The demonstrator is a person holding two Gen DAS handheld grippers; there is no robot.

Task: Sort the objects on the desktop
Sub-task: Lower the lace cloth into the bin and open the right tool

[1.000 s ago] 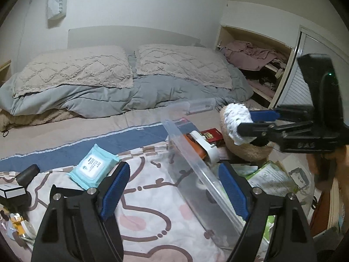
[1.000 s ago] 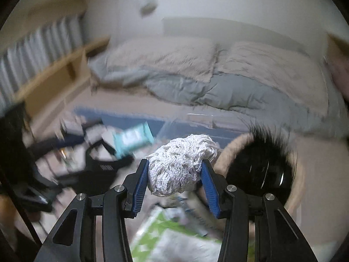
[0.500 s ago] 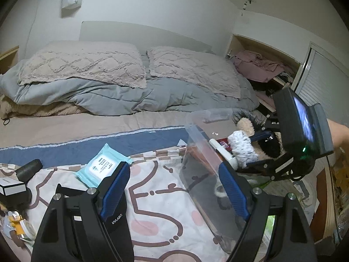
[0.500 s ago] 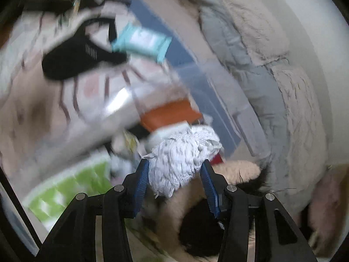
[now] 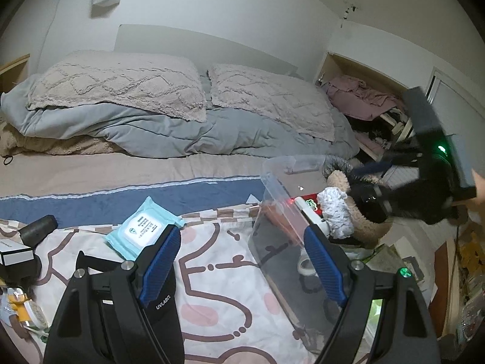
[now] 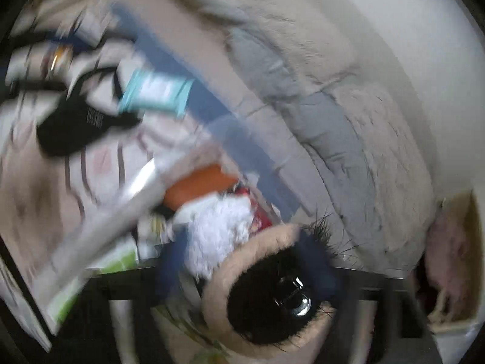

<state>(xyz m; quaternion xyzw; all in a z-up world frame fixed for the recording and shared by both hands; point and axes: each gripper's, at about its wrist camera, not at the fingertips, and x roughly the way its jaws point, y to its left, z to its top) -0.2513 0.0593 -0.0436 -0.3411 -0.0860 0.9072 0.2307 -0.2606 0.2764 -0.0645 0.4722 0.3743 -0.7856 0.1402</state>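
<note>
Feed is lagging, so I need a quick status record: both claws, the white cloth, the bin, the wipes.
left claw: open, empty, above the sheet
right claw: jaws closing, next to the cloth; blur hides whether it grips
cloth: white, bunched, between the bin's far side and the plush
bin: clear, orange item inside
wipes: teal pack on the sheet, left of the bin in the left view

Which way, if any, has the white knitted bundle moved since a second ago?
Yes. In the left wrist view the white knitted bundle has sunk from above the clear bin's rim to the bin's far end, beside the furry basket.
</note>
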